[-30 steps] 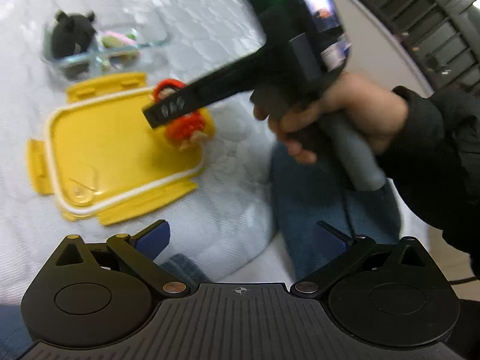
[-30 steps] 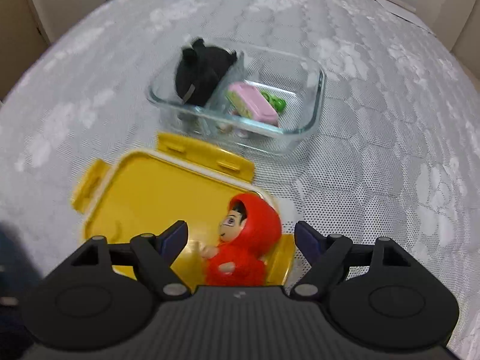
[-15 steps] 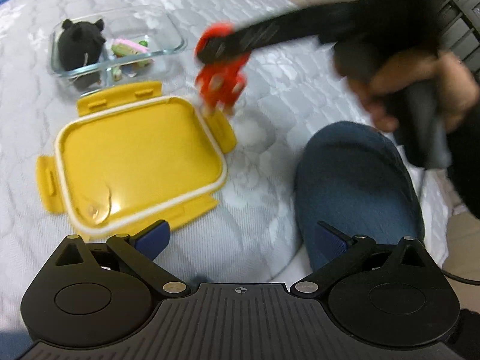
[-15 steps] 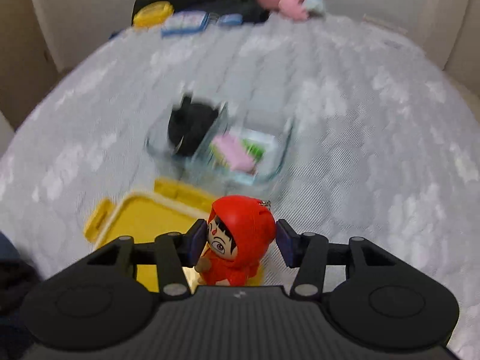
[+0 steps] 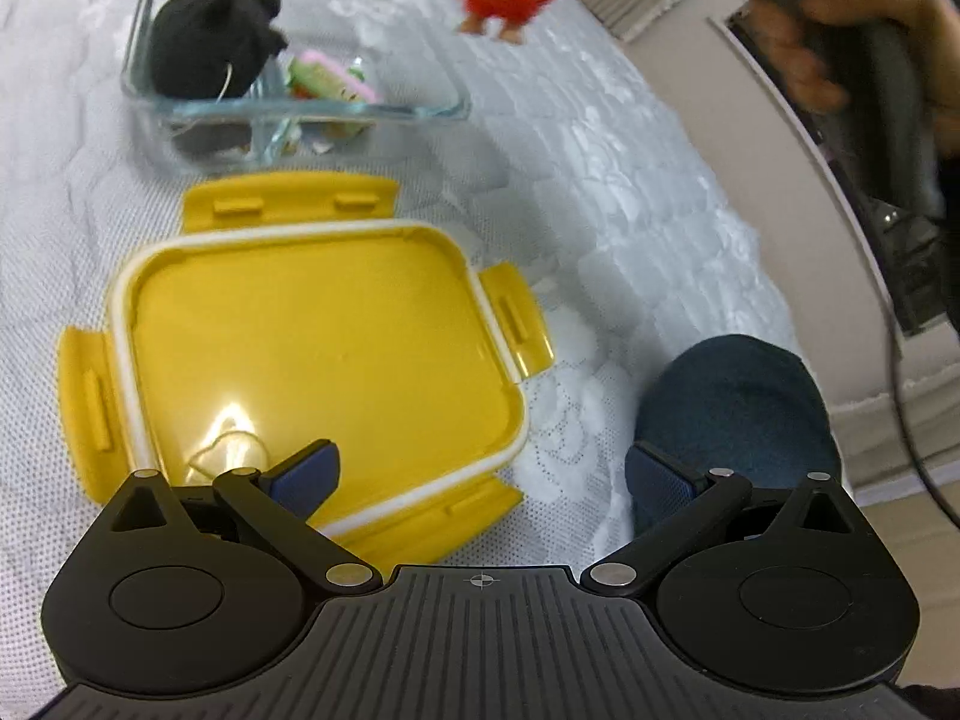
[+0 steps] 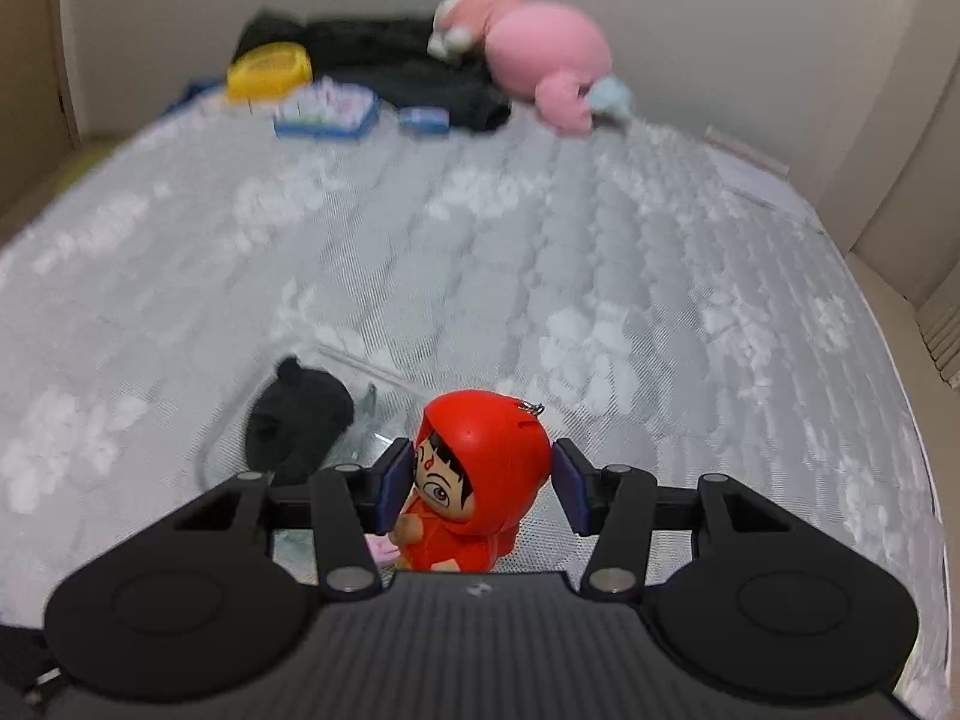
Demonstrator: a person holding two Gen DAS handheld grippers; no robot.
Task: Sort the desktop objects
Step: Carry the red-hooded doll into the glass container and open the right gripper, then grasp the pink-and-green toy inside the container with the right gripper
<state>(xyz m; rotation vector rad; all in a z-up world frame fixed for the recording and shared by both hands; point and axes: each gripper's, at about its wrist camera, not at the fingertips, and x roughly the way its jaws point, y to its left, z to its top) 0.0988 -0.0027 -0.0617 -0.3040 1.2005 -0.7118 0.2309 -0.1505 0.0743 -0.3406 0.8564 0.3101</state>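
Red-hooded figurine (image 6: pixel 480 480) hangs clamped in the right gripper (image 6: pixel 483 483) above the glass container (image 5: pixel 420 111), which already holds a black plush (image 5: pixel 210 48) and pink item (image 5: pixel 327 75). Left gripper (image 5: pixel 480 477) gapes empty over the near yellow lid (image 5: pixel 312 348); drop-in and lidding remain.

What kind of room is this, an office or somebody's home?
Most likely a bedroom at home. The work surface is a quilted white mattress, a pink plush toy and dark folded clothes lie at its far end, and plain walls close it in.
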